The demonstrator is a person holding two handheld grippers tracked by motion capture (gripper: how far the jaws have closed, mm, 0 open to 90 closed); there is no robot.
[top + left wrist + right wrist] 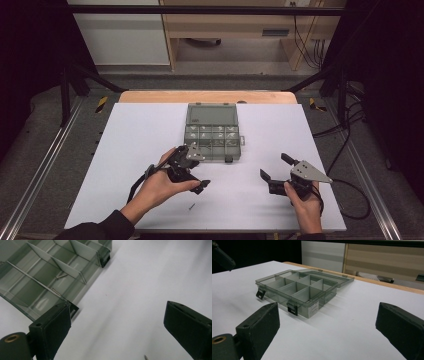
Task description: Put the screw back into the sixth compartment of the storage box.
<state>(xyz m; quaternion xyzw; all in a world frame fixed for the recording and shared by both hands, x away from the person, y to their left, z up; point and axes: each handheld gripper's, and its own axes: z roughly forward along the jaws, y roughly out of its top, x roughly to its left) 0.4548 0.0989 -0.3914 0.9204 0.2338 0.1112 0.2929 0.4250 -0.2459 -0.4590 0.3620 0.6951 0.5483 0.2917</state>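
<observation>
A smoky clear compartment box (212, 132) stands open mid-table, its lid lying flat behind it. Small metal parts lie in its compartments (61, 276). My left gripper (197, 168) is open just in front of the box's near left corner, with one jaw beside the box wall (37, 302) and nothing between the jaws. A small screw (191, 205) lies loose on the white surface close to the left hand, and its tip (145, 357) peeks in at the bottom edge. My right gripper (276, 167) is open and empty to the right, pointing toward the box (297, 290).
The white sheet (125, 150) covers the table, with a wooden edge (207, 96) at the far side. Metal rails (45, 165) run along both sides on the floor. Cables (350, 200) trail at the right. Shelving (230, 30) stands beyond the table.
</observation>
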